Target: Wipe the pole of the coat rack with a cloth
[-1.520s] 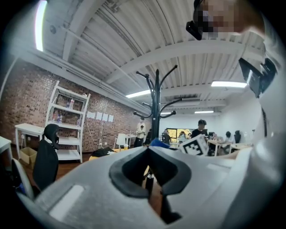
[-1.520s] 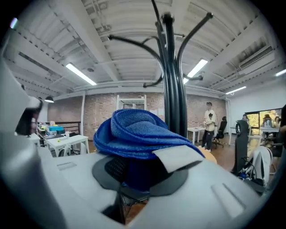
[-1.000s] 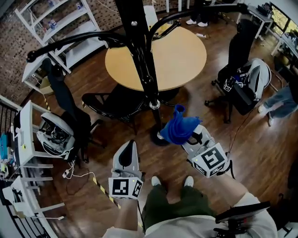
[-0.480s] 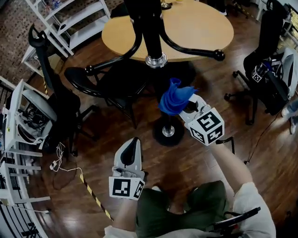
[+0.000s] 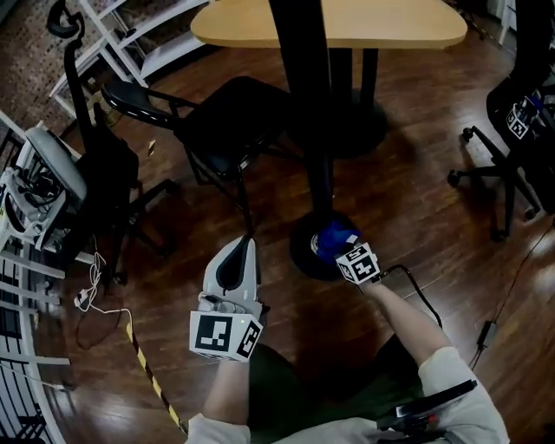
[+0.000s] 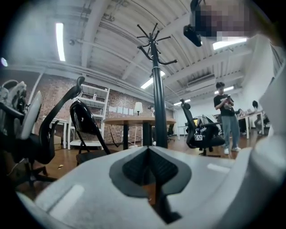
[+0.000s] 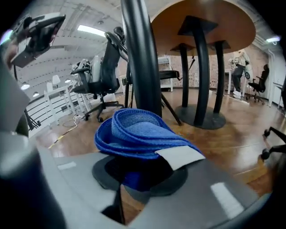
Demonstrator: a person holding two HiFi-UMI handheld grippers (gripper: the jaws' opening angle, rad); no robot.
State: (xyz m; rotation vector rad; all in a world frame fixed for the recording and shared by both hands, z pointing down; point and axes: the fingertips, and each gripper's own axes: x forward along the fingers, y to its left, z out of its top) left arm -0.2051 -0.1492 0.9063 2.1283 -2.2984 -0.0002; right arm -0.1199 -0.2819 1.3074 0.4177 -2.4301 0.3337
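1. While the head view looks steeply down, the coat rack pole runs from the top edge to its round base on the wood floor. It stands in front of a round wooden table.
2. Right arm: stretched forward and down, forearm nearly straight. The right tongs sit low, at the foot of the pole just above the base.
3. Left arm: bent, kept near the body. The left tongs point forward, apart from the pole on its left side. They are pressed together with nothing between them.
4. Blue cloth: bunched and pinched in the right tongs, right at the pole. Actual contact cannot be told.
5. Change from half a second ago: the right tongs and cloth have dropped from higher up the pole to its foot. The left tongs hold much the same place.
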